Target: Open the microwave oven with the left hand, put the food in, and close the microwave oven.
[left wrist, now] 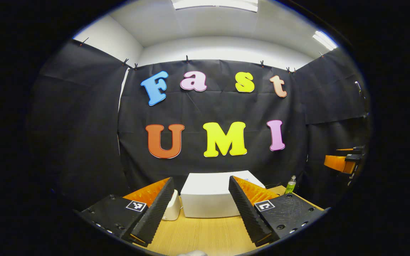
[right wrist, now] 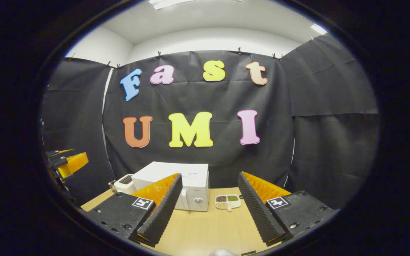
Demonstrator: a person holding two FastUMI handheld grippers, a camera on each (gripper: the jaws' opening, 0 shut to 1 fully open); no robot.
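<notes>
Microwave (left wrist: 208, 195) door not yet opened, so I judge I'm at step one: the approach. In left gripper view, going left to right: small white appliance (left wrist: 173, 209) at lower left of centre, touching the oven's side; the white oven box at lower centre, framed between the fingers of my left hand-held gripper (left wrist: 201, 209), jaws wide apart, holding nothing; green bottle (left wrist: 290, 185) at lower right; the other hand-held gripper at far right edge. Oven is well ahead of me on the desk (left wrist: 205, 234), no contact.

In right gripper view: oven (right wrist: 176, 185) sits lower left of centre, front w/ dial facing out; food tray (right wrist: 228, 201) just beside it to the right, between the fingers of my right hand-held gripper (right wrist: 206, 213), also spread open & empty, well back from it.

Next: left goes fwd to the door handle, closes, pulls. Handle side I can't tell for sure.
</notes>
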